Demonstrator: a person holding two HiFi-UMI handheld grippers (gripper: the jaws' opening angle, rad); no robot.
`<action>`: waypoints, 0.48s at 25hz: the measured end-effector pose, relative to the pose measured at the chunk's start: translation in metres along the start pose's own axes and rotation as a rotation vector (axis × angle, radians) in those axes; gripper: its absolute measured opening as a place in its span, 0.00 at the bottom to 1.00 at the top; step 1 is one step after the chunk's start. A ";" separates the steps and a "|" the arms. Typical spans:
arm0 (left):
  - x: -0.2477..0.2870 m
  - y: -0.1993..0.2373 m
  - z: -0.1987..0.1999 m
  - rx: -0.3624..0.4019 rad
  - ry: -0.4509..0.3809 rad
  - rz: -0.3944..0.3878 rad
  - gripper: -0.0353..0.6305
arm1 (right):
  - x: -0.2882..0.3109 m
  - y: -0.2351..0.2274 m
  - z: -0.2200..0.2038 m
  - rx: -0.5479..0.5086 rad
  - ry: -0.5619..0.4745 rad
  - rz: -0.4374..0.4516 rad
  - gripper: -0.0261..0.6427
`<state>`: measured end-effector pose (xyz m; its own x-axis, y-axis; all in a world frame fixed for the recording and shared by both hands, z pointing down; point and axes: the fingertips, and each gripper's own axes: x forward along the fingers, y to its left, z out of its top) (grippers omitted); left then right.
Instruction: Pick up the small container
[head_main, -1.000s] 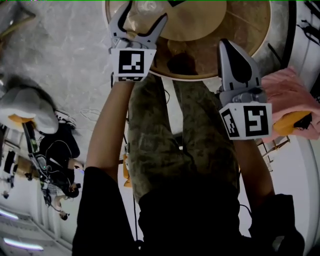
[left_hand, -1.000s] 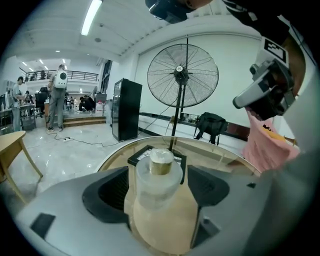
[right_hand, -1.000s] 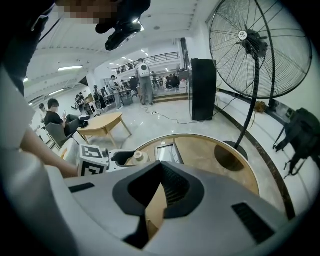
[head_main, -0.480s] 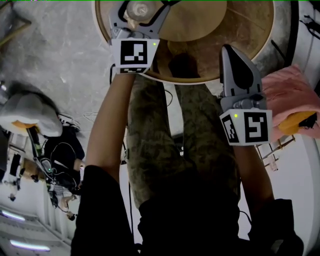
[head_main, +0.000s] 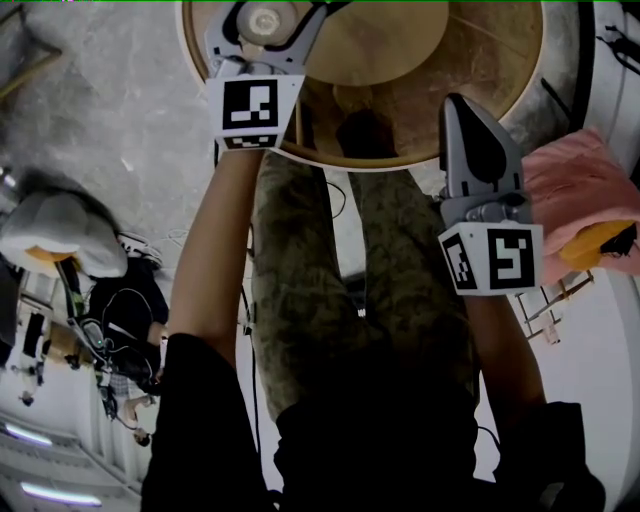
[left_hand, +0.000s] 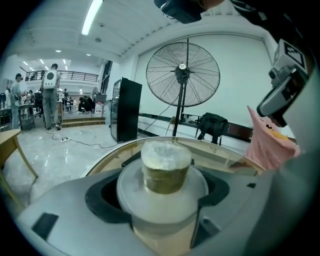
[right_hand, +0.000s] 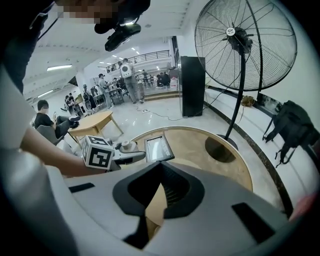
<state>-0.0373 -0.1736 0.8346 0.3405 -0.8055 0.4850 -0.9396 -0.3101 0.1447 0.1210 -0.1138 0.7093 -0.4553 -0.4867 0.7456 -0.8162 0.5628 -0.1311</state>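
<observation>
In a bright hall with a standing fan (left_hand: 183, 75), over a round wooden table (head_main: 480, 90), the left gripper (head_main: 267, 12) has its jaws clamped on the small container (left_hand: 165, 167). The right gripper (head_main: 465, 110), jaws together and empty, hovers at the table's near edge.

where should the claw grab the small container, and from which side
Grip the small container on its round lower body, under the wide rim, coming level from the side. It stands upright, and that rim overhangs the jaws. The left claw sits exactly there.

Small translucent container (left_hand: 166, 172) upright, held between fingers (left_hand: 70, 212).
</observation>
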 end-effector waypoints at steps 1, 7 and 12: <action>-0.003 -0.002 0.004 0.004 -0.001 0.001 0.59 | -0.003 0.000 0.000 0.003 -0.004 0.000 0.07; -0.054 -0.022 0.074 -0.001 -0.077 -0.025 0.59 | -0.035 0.004 0.035 0.011 -0.091 -0.018 0.07; -0.139 -0.052 0.168 0.052 -0.082 -0.091 0.59 | -0.109 0.022 0.096 -0.025 -0.153 -0.041 0.07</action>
<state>-0.0303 -0.1306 0.6154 0.4277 -0.8108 0.3996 -0.9025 -0.4078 0.1386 0.1183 -0.1121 0.5626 -0.4727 -0.6046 0.6411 -0.8267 0.5562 -0.0850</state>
